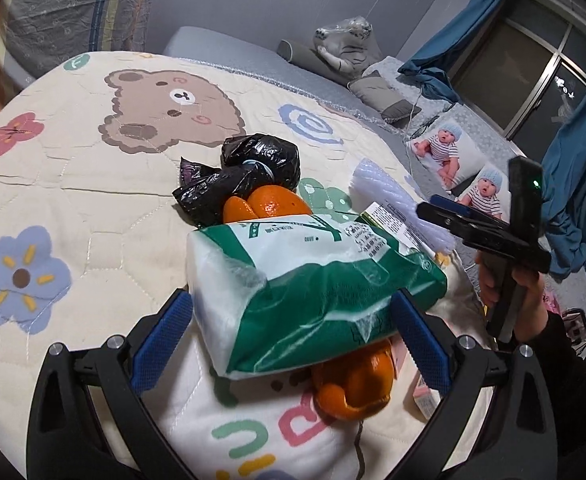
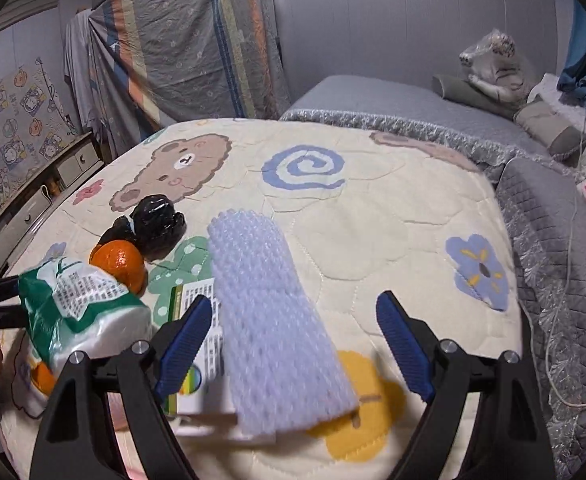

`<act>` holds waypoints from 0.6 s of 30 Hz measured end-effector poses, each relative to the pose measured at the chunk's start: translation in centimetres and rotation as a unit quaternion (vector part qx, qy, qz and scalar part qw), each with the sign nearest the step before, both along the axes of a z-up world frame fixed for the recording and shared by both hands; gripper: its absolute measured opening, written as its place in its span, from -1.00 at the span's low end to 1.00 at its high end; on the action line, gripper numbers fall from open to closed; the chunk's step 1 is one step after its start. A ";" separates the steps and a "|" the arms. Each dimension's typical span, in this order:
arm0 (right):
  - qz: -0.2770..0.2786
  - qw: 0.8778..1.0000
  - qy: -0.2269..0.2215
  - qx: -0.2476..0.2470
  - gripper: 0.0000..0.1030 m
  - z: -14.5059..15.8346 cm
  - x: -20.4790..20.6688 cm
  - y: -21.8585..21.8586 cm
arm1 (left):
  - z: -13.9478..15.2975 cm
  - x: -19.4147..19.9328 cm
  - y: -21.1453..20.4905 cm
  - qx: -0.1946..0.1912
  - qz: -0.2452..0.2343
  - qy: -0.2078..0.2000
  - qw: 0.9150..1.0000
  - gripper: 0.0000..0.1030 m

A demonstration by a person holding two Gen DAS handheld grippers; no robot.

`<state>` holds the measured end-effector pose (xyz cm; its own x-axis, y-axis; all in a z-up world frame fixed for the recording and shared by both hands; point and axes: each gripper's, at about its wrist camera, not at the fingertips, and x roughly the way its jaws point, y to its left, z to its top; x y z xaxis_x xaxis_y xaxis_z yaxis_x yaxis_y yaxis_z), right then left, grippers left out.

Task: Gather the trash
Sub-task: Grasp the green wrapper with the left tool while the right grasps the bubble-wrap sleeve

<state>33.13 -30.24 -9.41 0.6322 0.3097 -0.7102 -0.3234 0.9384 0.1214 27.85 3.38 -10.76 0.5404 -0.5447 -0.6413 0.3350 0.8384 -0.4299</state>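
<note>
Here, two orange peels (image 1: 277,204), one black bag (image 1: 245,172) and one foam net (image 2: 277,328) are lying out; both the left gripper (image 1: 293,340) and right gripper (image 2: 293,344) are gaping wide, the left around one green-white packet (image 1: 305,280).

Home bedroom, bear-print quilt (image 2: 373,216), pillows (image 1: 377,92), curtained window (image 1: 533,80)

Quilt (image 1: 93,184): I read the coloured letters "U" and "R" sewn near its front edge. Green-and-white plastic bag (image 1: 313,292): rows of small print, too fine for me to read. Printed carton (image 2: 191,320): small text, unreadable.
</note>
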 end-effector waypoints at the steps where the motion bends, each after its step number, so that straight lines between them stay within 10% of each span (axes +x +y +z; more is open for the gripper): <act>1: 0.003 1.000 0.012 0.005 0.56 -0.3 0.6 0.2 | -0.1 0.2 -0.1 -0.001 0.000 0.002 1.000 0.83; 7: 0.014 0.999 0.045 -0.002 0.46 -1.7 2.8 1.8 | -0.5 1.1 -1.5 0.022 -0.008 0.013 1.000 0.82; 18: 0.014 0.997 0.072 -0.003 -0.34 -2.1 5.0 3.1 | -1.0 3.7 -2.9 0.076 0.017 0.029 0.997 0.03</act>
